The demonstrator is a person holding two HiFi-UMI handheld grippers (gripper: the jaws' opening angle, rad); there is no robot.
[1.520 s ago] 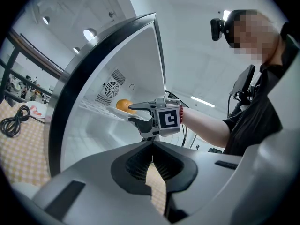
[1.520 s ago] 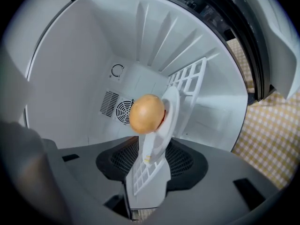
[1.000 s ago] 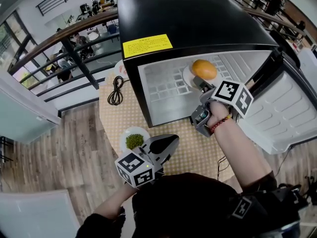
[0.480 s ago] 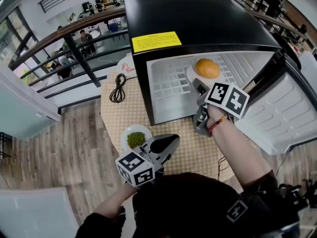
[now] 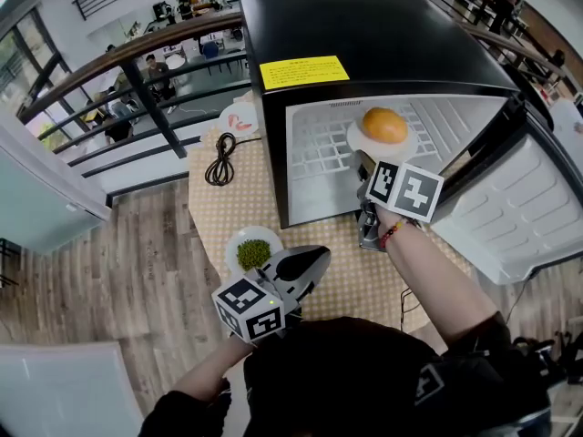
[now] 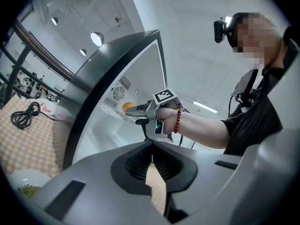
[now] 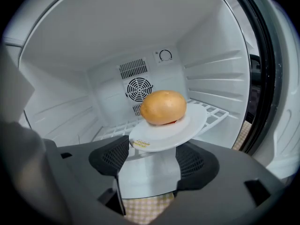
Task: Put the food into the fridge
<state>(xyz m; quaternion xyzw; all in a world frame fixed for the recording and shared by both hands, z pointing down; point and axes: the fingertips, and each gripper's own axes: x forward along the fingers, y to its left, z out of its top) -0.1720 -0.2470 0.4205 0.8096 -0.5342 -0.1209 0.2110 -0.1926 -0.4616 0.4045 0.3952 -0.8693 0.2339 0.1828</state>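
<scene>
My right gripper [image 7: 150,159] has just been opening, empty, clear of the plate [image 7: 190,123]; left gripper [image 6: 151,149] clenched, empty. The pea dish [image 5: 230,254] looks light, brittle: I'd pinch its rim, level.

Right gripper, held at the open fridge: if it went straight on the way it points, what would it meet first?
Most likely the near rim of the round white plate carrying the golden-brown bun. The right gripper, whose jaws have just been opening and grip nothing, faces it closely.

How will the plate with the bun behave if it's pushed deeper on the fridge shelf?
The plate looks smooth, so it probably slides easily over the wire shelf. The rounded bun sits loose and might roll off.
</scene>
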